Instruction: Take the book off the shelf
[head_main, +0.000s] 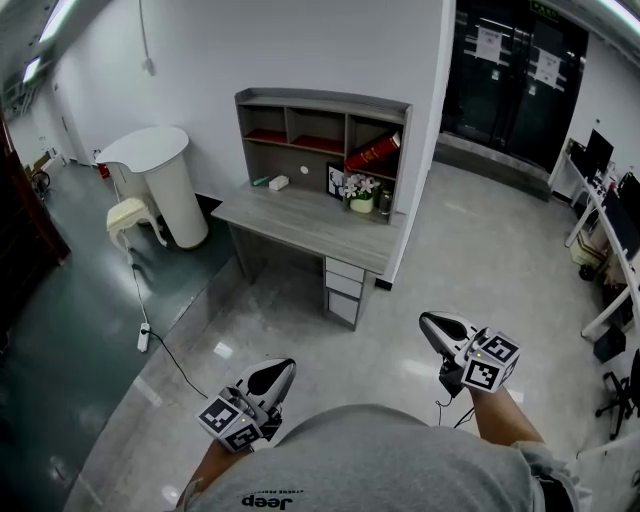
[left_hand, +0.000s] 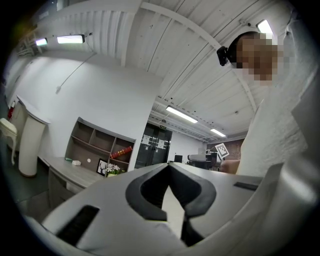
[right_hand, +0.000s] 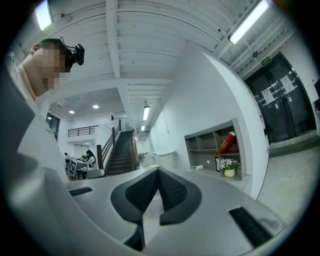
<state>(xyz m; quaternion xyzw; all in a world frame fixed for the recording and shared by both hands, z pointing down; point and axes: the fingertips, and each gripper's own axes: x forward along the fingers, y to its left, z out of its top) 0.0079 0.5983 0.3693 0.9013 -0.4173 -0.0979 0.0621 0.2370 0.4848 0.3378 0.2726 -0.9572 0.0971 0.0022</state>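
The task is at its opening step, the approach, and nothing is grasped yet. The red book (head_main: 372, 153) sits in the upper middle of the head view. It leans at a slant in the rightmost compartment of the shelf (head_main: 320, 103), with its upper end toward that compartment's right wall. The shelf stands at the back of a grey tabletop (head_main: 290, 215). Under the book's compartment are a flower pot (head_main: 361, 201) and a framed picture (head_main: 335, 180).

Both tools hang at the bottom of the head view, close to the person's body and well apart from the shelf, with a stretch of bare floor (head_main: 300, 320) between. The left tool (head_main: 272, 378), at lower left, is clenched on nothing: in its own view the jaws meet at the tips and no object lies between them. The right tool (head_main: 440, 328), at lower right, looks the same in its view, tips together and empty.

The next move is probably to cross the floor to the tabletop and raise one tool to the book's compartment. The right one seems the handier, as the book is on that side. Its jaws would have to part and turn to match the book's slant before closing on it. Since the book only leans, it may slip when touched. The pot and picture below leave little room for a low reach.
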